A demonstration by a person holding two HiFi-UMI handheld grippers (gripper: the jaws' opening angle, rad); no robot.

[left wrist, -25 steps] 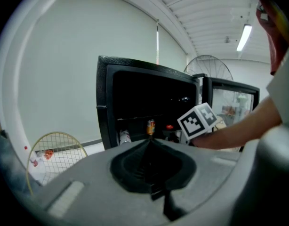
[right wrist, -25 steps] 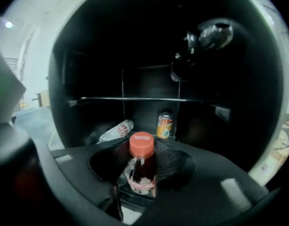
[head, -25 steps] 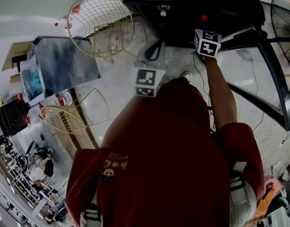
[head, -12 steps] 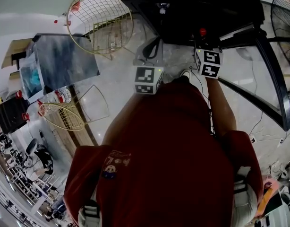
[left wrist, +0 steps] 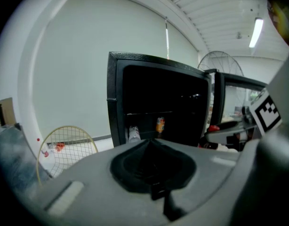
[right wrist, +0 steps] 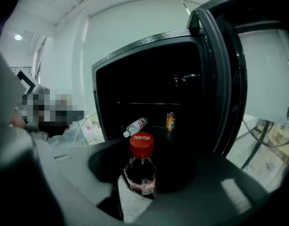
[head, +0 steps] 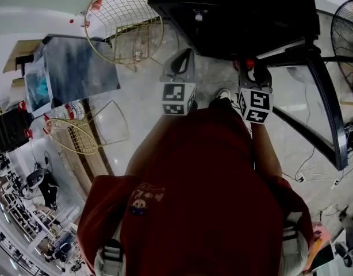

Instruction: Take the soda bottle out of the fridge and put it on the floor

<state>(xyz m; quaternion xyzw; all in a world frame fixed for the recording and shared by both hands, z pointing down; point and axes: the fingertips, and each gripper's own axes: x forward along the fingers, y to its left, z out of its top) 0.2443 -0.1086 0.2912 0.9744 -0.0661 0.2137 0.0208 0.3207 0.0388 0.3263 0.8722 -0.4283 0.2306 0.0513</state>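
Pale shiny floor [head: 136,105] lies under you, in front of the black fridge with the open door [head: 234,16]. Your left gripper [head: 186,56] waits with its jaws closed together and nothing in them. Your right gripper [head: 249,71] squeezes the dark soda bottle with the red cap [right wrist: 141,166]. It has just pulled the bottle back out of the fridge. Now the bottle only needs to go down onto the floor.

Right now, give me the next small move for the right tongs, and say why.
Probably lower the right tongs toward the floor. They grip the bottle upright, and it is already outside the open fridge, so what is left is most likely to bring it down and set it on the floor in front.
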